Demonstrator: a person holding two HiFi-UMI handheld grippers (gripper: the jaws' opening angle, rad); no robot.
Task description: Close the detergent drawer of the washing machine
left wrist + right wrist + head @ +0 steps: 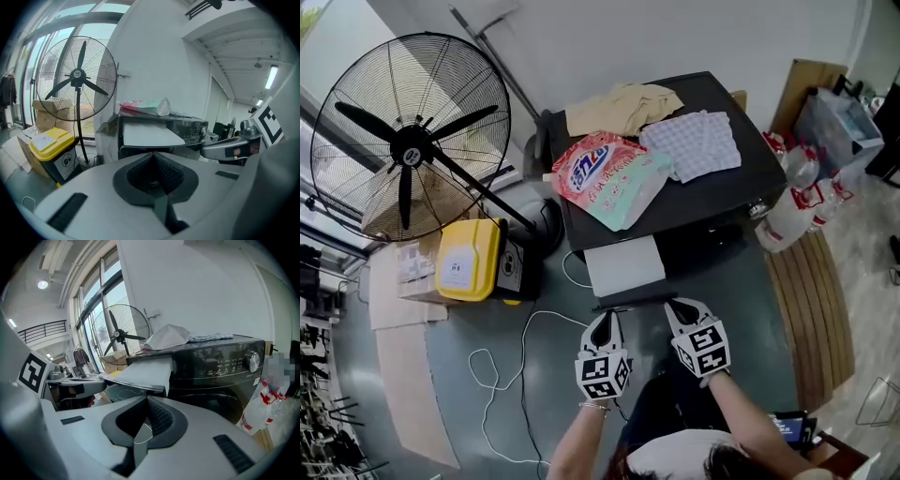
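The black washing machine (712, 202) stands ahead of me. Its detergent drawer (623, 265) is pulled out toward me, white on top with a dark front edge. My left gripper (604, 321) sits just short of that front edge, jaws shut with nothing between them. My right gripper (681, 309) is beside it to the right, also shut and empty. In the left gripper view the drawer (150, 134) lies straight beyond the left gripper (152, 157). In the right gripper view the drawer (143, 373) juts out left of the control panel (229, 364), above the right gripper (147, 399).
On the machine's top lie a detergent bag (609, 178), a beige cloth (623, 108) and a checked cloth (694, 142). A large floor fan (408, 141) and a yellow bin (469, 260) stand to the left. A white cable (502, 375) trails on the floor. Bottles (792, 211) stand at the right.
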